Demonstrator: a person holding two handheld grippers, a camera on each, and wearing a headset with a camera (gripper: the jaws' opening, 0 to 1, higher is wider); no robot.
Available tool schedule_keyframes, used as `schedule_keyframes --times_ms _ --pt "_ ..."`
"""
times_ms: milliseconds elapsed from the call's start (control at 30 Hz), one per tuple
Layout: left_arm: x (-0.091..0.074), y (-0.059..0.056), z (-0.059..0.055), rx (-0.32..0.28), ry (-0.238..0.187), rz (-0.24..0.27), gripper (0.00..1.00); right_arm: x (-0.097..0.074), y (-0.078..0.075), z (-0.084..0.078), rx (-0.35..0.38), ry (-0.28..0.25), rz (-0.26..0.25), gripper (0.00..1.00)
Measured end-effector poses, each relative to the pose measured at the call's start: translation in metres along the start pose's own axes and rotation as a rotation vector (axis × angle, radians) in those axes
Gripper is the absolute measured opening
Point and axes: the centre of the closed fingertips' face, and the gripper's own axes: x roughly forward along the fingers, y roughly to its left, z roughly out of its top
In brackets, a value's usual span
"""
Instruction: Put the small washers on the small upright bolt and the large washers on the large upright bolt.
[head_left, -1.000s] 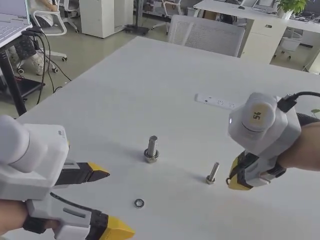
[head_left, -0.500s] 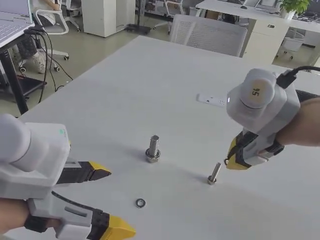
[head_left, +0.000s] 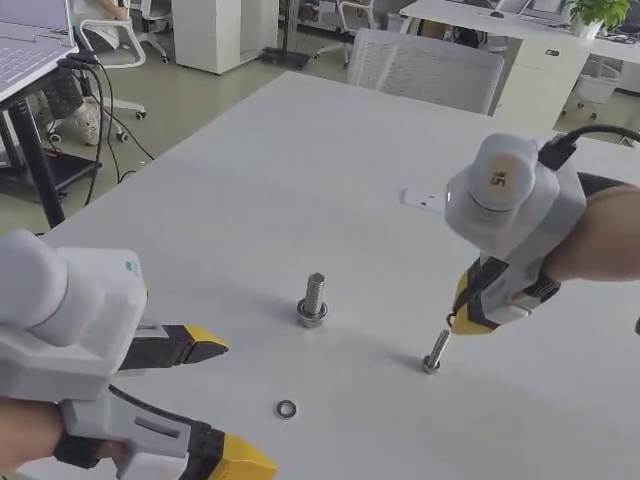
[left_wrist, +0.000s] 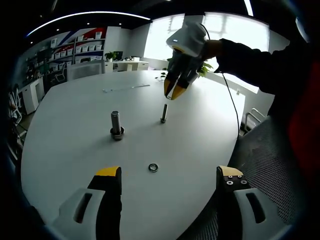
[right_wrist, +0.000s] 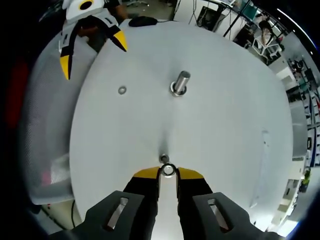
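Observation:
The large bolt (head_left: 312, 300) (left_wrist: 116, 127) (right_wrist: 179, 82) stands upright mid-table with a metal ring around its base. To its right stands the small bolt (head_left: 435, 352) (left_wrist: 163, 114) (right_wrist: 164, 159), slightly tilted. My right gripper (head_left: 455, 322) (left_wrist: 171, 92) (right_wrist: 168, 175) hovers just above the small bolt's top, shut on a small washer (right_wrist: 169, 170) pinched between its yellow tips. A loose washer (head_left: 287, 409) (left_wrist: 153, 167) (right_wrist: 122, 90) lies flat on the table in front of the large bolt. My left gripper (head_left: 240, 407) (left_wrist: 168, 172) (right_wrist: 93, 57) stands open at the near left, holding nothing.
A white power strip (head_left: 425, 200) (left_wrist: 125, 88) lies on the table beyond the bolts. A mesh chair (head_left: 425, 65) stands at the far edge. The white table (head_left: 250, 180) drops off at the left, where a desk with a laptop (head_left: 25, 40) stands.
My right gripper has lifted and shifted left, from beside the small bolt to just over its top. The left gripper has held its place.

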Motion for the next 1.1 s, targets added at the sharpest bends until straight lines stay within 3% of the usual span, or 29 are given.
schedule_keyframes --times_ms 1100 --pt "0.002 0.004 0.0 -0.009 0.003 0.004 0.77 0.019 -0.004 -0.003 -0.017 0.041 0.048 0.14"
